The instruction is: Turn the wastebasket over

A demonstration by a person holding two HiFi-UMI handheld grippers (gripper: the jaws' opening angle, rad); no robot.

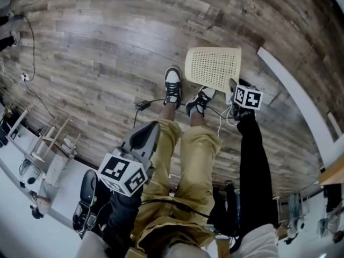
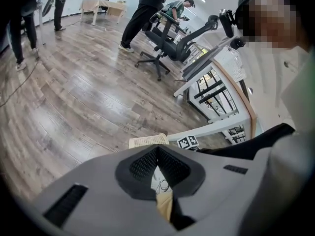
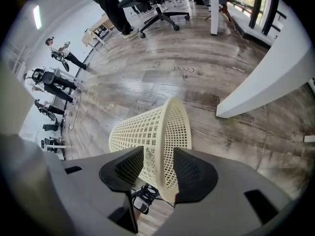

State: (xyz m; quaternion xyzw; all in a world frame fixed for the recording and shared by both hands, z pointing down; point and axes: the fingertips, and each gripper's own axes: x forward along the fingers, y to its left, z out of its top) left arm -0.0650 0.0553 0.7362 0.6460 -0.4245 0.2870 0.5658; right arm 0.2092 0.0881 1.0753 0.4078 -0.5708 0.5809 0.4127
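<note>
1. The cream wastebasket (image 1: 213, 67) is on the wood floor (image 1: 107, 47), at about 1 o'clock from the person's two shoes (image 1: 172, 86). It looks tipped, with its open mouth turned sideways.
2. The right gripper (image 1: 236, 93) reaches down to the basket's corner at 5 o'clock.
3. In the right gripper view, the tongs (image 3: 158, 163) are spread wide. The basket's rim (image 3: 170, 146) runs between them, with a gap on the left side.
4. The left gripper (image 1: 145, 136) hangs above the person's left leg, at 7 o'clock from the basket and well apart from it.
5. Its tongs (image 2: 157, 154) are pressed together at the tips, with nothing in them.
</note>
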